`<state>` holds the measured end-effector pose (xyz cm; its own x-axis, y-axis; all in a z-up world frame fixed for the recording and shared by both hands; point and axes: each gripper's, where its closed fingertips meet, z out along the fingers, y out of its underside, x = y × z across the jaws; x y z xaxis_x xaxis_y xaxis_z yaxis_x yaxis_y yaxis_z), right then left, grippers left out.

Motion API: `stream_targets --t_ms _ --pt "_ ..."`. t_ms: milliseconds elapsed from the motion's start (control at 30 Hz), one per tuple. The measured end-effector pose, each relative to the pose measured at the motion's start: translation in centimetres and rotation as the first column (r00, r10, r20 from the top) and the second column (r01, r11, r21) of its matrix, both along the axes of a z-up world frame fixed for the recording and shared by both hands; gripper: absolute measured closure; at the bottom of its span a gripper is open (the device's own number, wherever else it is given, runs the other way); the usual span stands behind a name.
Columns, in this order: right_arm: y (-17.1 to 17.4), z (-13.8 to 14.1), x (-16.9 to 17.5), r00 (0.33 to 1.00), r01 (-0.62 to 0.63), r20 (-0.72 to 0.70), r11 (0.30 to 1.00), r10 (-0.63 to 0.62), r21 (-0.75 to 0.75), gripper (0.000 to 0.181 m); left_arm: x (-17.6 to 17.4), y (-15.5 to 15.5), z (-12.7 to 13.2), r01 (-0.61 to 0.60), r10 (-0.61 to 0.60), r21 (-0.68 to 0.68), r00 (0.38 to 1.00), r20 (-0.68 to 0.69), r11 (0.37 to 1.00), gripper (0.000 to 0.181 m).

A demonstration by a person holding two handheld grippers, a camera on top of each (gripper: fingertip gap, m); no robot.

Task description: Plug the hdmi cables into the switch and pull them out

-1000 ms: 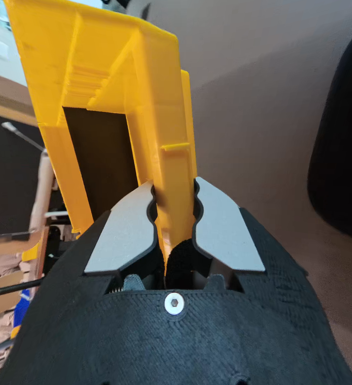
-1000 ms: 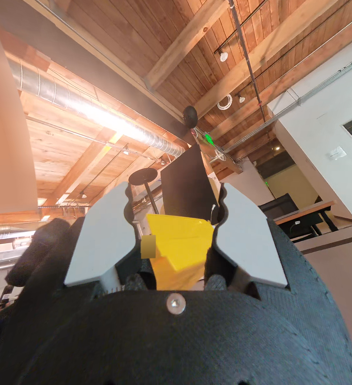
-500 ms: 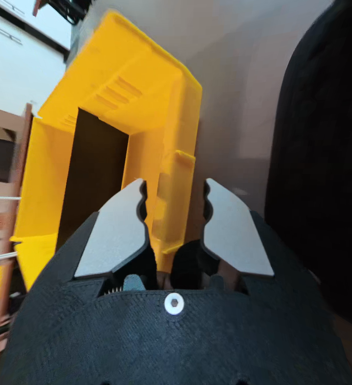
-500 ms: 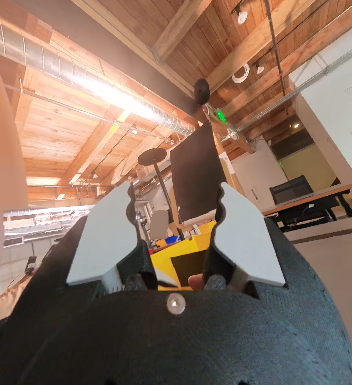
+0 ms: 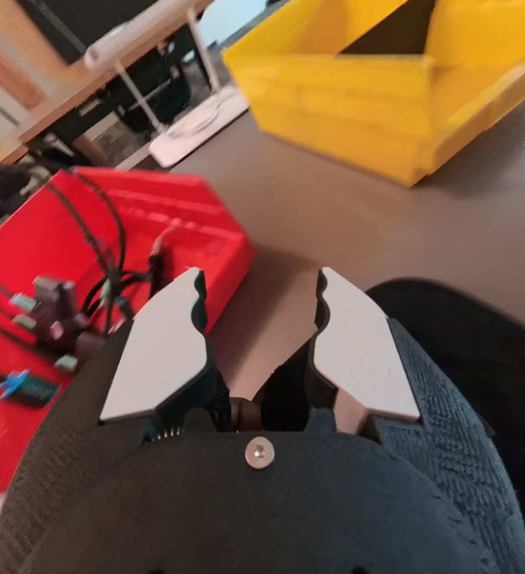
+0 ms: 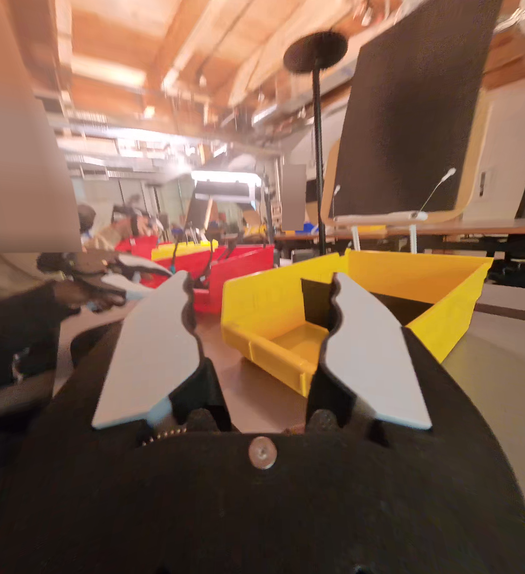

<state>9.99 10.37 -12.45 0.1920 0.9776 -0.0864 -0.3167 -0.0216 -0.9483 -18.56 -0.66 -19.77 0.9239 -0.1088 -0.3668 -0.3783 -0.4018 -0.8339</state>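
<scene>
HDMI cables (image 5: 99, 257) sat tangled in the red bin (image 5: 177, 217) on the desk (image 5: 332, 223), black leads with blurry connectors, switch hard to pick out. Left tool (image 5: 259, 275) hovered beside that bin, spread wide, holding nothing. Right tool (image 6: 261, 279) was wide and empty too, facing the yellow bin (image 6: 264, 304).

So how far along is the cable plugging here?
Barely begun, it seems. Done: the yellow bin sits on the table, apparently empty. In hand: nothing; the left tool and right tool are both open. Left: the cables still lie tangled in the red bin, unplugged.
</scene>
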Motion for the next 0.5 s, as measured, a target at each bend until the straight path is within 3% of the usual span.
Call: stream_targets --t_ms 67,133,200,267,333,433,500 --pt "-0.3 -1.1 -1.5 0.987 -0.007 0.159 0.999 -0.002 0.052 0.087 -2.6 -1.6 -0.4 -0.026 0.024 -0.058 0.999 -0.033 0.998 0.113" --pt "-0.5 -3.3 -3.1 0.919 -0.024 0.392 0.989 -0.036 0.146 0.079 -4.2 -2.1 -0.8 -0.03 0.023 -0.087 0.997 -0.078 0.996 0.113" --pt "0.2 -5.8 -3.9 0.771 -0.04 0.619 0.959 -0.149 0.281 0.084 -5.3 -1.8 -1.4 -0.029 0.017 -0.111 0.994 -0.11 0.993 0.116" --pt "0.6 -7.9 -4.4 0.608 -0.102 0.765 0.934 -0.213 0.341 0.1 -6.2 -1.2 -2.2 -0.037 0.016 -0.149 0.99 -0.139 0.988 0.119" --pt "0.7 -9.7 -5.1 0.493 -0.175 0.846 0.93 -0.202 0.323 0.101 -7.2 -0.7 -3.3 -0.056 0.02 -0.208 0.985 -0.169 0.977 0.124" --pt "2.6 -11.6 -5.3 0.375 -0.214 0.887 0.907 -0.267 0.364 0.103 -8.8 -0.5 -5.2 -0.098 0.031 -0.306 0.976 -0.214 0.947 0.132" --pt "4.3 -12.6 -5.0 0.307 -0.209 0.897 0.897 -0.319 0.39 0.122 -9.3 -0.5 -5.4 -0.093 0.022 -0.313 0.975 -0.222 0.945 0.14"
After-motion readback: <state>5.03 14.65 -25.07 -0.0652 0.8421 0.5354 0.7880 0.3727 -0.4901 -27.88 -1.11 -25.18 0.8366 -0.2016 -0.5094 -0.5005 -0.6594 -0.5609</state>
